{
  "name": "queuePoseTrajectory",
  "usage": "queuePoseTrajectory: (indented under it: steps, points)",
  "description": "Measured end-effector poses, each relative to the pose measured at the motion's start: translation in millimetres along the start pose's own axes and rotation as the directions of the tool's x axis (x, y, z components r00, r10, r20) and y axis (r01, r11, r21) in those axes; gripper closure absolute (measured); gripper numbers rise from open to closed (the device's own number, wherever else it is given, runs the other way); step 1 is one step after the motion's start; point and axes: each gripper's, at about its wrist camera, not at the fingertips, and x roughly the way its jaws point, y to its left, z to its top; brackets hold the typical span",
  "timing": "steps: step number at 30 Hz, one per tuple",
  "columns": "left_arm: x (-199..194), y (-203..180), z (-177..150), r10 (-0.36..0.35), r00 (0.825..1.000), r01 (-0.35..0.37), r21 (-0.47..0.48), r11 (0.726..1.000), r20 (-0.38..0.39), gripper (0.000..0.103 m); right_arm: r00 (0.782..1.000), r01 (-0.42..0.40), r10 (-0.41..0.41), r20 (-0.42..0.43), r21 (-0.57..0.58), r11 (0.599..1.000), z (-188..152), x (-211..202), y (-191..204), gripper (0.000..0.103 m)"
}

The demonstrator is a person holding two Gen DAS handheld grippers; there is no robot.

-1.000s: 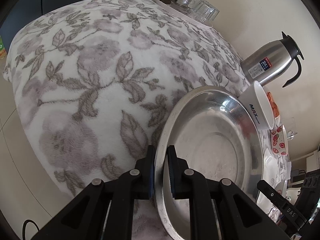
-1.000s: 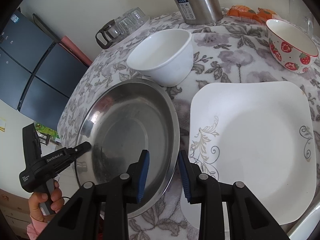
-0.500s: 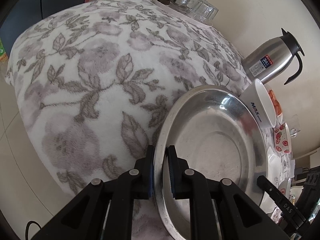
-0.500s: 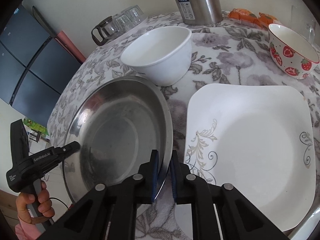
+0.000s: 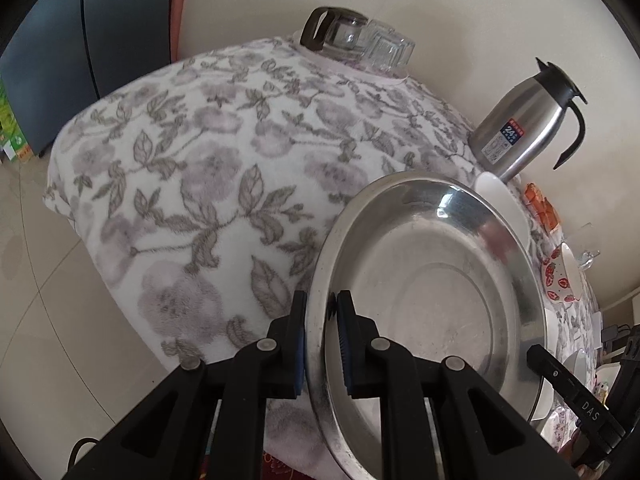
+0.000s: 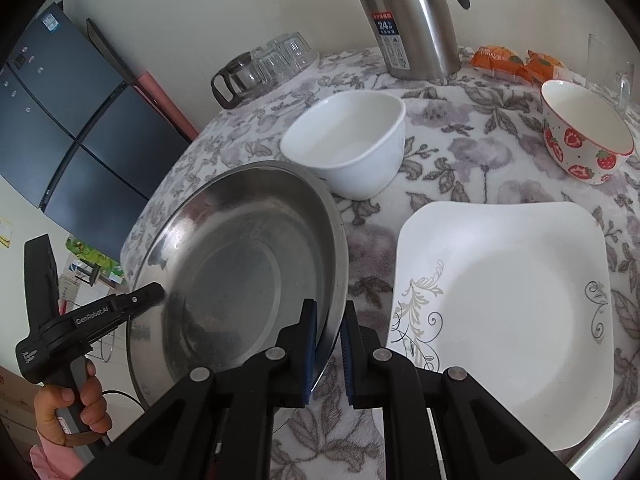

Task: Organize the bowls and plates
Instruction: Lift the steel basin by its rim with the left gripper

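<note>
Both grippers clamp the steel plate (image 6: 240,264) at the table's (image 5: 192,184) left edge: the left gripper (image 5: 322,344) on its outer rim, the right gripper (image 6: 330,344) opposite, beside the square white plate (image 6: 508,304).

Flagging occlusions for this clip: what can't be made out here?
- Left wrist: white bowl mostly hidden behind steel plate.
- Left wrist: strawberry bowl small, near the edge.
- Right wrist: another white dish cut off at the corner.
- Right wrist: thermos top cropped.
</note>
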Motion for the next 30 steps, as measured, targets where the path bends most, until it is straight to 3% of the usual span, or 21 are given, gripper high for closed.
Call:
queuePoseTrajectory:
  steps: [11, 18, 24, 30]
  points:
    - [-36.0, -68.0, 11.1, -0.036, 0.998, 0.032, 0.098, 0.995, 0.045, 0.088, 0.993, -0.024, 0.016, 0.118, 0.064, 0.998, 16.1, -61.6, -28.8, 0.091]
    - [-41.9, -123.8, 9.6, -0.074, 0.996, 0.065, 0.179, 0.982, 0.042, 0.088, 0.988, -0.012, -0.011, 0.156, 0.143, 0.990, 19.0, -95.5, -67.7, 0.091]
    - [-28.7, -165.3, 1.8, -0.099, 0.995, 0.098, 0.222, 0.970, -0.009, 0.088, 0.985, -0.006, -0.034, 0.170, 0.229, 0.973, 15.4, -116.0, -106.1, 0.091]
    - [-3.8, -197.0, -10.1, -0.085, 0.994, 0.098, 0.243, 0.965, -0.064, 0.088, 0.980, 0.101, -0.140, 0.142, 0.251, 0.963, 10.5, -124.4, -128.2, 0.091]
